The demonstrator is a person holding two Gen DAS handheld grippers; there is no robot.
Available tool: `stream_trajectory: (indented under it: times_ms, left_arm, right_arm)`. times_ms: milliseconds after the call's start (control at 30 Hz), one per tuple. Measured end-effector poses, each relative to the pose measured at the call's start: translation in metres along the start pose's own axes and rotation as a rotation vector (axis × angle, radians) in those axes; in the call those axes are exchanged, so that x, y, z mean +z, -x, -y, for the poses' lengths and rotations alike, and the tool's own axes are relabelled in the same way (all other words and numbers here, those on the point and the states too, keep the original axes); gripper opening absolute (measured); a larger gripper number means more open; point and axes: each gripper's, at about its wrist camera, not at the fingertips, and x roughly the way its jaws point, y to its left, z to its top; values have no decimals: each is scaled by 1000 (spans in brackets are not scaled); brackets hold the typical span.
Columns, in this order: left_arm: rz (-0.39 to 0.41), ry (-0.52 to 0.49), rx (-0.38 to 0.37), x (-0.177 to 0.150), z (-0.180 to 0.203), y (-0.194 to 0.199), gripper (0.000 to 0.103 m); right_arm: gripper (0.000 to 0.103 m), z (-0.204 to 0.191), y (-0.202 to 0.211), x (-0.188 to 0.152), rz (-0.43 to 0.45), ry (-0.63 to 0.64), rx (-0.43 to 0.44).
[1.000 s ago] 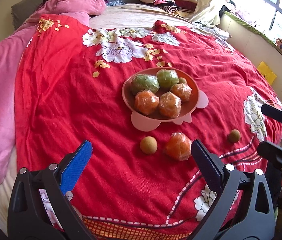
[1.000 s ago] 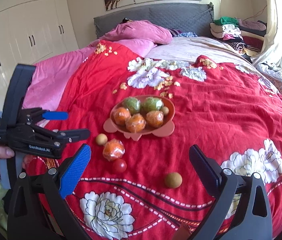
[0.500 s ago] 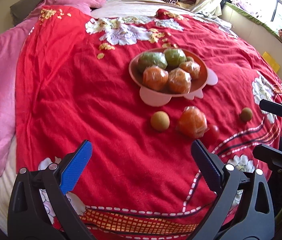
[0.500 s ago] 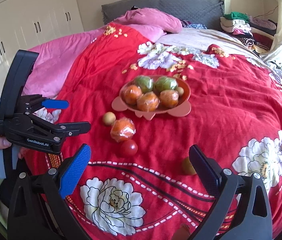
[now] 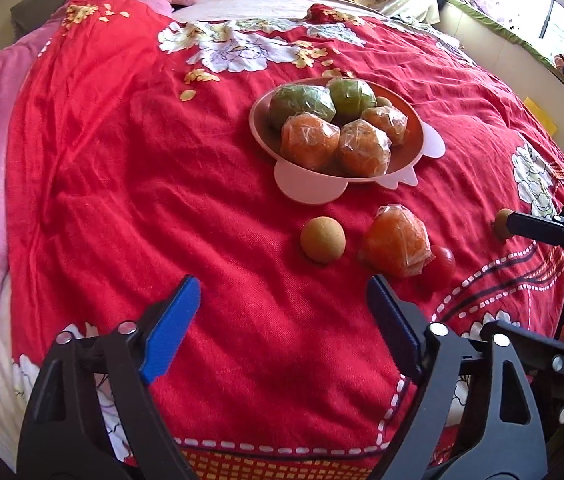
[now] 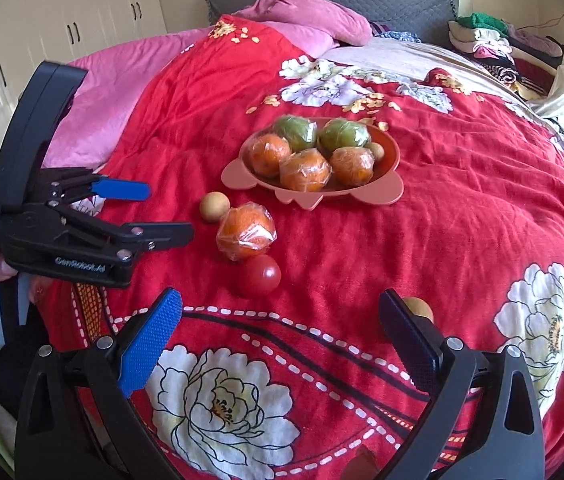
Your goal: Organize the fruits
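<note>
Left wrist view shows me my left gripper with its jaws closing on nothing but the red bedspread beneath. Ahead of it and slightly right sits a small tan fruit; just right of that lies a wrapped orange, with a red tomato touching its far side. Beyond them stands the pink bowl, already loaded with wrapped fruits.

From the right wrist, my right gripper has its jaws apart and empty, and a second tan fruit peeks out just behind its right finger.

I judge this the approach step, with four loose fruits left. Next I'd need the left jaws spread again, carried forward to straddle the nearest tan fruit.
</note>
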Motion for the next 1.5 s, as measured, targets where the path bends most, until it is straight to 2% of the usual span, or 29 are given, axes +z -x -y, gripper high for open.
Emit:
stream_trajectory:
  times_ms: [233, 300, 367, 500, 600, 700, 833, 1167, 1500]
  left_arm:
    - [-1, -10, -18, 8, 1, -7, 58]
    - [-1, -15, -24, 10, 2, -8, 55]
    - [-2, -18, -32, 12, 3, -9, 53]
    - [-9, -31, -49, 15, 7, -12, 47]
    - [-11, -37, -61, 18, 10, -13, 42]
    - [-14, -42, -67, 21, 10, -16, 38]
    - [-23, -41, -71, 22, 9, -21, 35]
    - [-30, -42, -87, 25, 11, -29, 30]
    - [-25, -53, -89, 26, 14, -33, 18]
  right_arm:
    - [94, 0, -8, 2, -16, 14, 6]
    - [81, -2, -10, 3, -22, 22, 10]
    - [78, -3, -13, 2, -28, 29, 15]
    - [56, -3, -19, 4, -42, 24, 39]
    - [45, -4, -24, 7, -52, 29, 59]
    - [41, -3, -30, 7, -59, 29, 72]
    - [35, -1, -36, 7, -64, 26, 79]
    - [30, -2, -43, 8, -63, 38, 82]
    - [27, 4, -34, 6, -50, -6, 99]
